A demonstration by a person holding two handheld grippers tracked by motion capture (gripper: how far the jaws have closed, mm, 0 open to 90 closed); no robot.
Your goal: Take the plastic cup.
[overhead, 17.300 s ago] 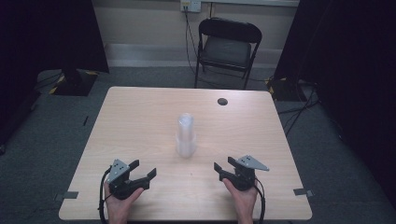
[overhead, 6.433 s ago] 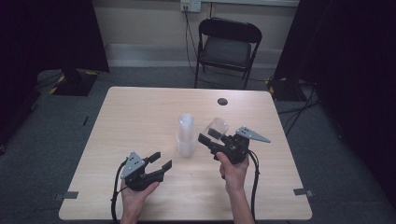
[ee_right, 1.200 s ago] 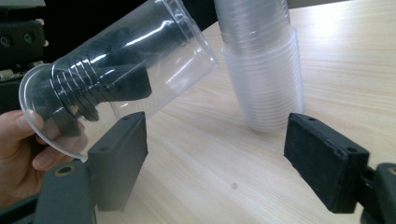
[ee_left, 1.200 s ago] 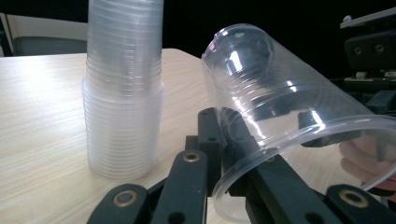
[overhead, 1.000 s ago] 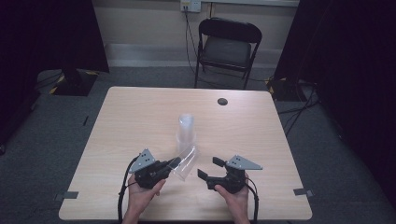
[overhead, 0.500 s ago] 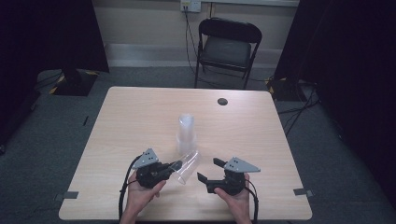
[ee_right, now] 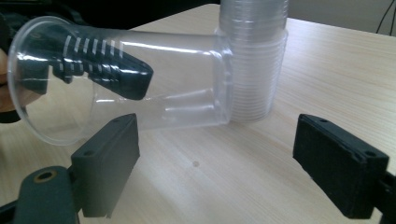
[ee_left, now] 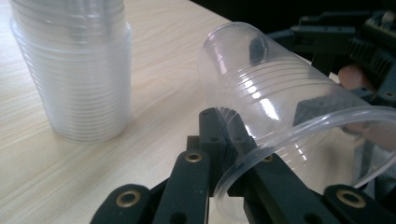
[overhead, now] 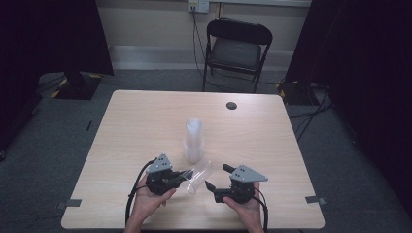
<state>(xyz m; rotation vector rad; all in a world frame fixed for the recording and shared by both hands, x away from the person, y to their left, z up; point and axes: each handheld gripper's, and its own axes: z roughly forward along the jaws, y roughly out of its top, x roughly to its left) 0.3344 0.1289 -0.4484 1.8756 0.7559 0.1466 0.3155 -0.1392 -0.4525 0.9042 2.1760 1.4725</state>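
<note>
Left gripper (overhead: 187, 175) jaws clamped on rim of clear ribbed plastic cup (overhead: 198, 175), held sideways beside stack of clear cups (overhead: 193, 141). Right gripper (overhead: 216, 177) jaws apart, empty, above light wooden desk (overhead: 145, 121).

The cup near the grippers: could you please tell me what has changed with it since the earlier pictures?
The cup came off the stack in the right gripper, then passed to the left gripper, which now pinches its rim, cup tilted on its side. The right gripper let go and stands open. The stack, standing upside down, and the table are unchanged.
</note>
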